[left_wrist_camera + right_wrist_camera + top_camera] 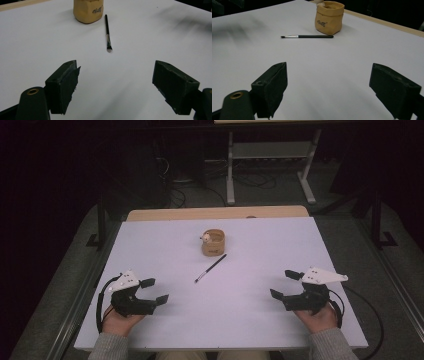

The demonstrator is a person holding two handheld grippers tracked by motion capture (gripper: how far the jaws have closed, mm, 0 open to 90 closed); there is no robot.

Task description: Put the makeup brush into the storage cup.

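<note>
Nothing looks begun: both the left claw (155,290) and right claw (285,284) rest empty and spread wide near the surface's (260,320) near corners, while the brush (210,268) lies mid-surface beside the pouch (213,243) toward the far edge, untouched.

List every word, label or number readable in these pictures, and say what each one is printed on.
One dark script word on the side of the tan pouch, too blurred to read for certain; it looks something like "Wolff".
The brush shows no lettering that can be made out.
No other text shows on the table.
</note>
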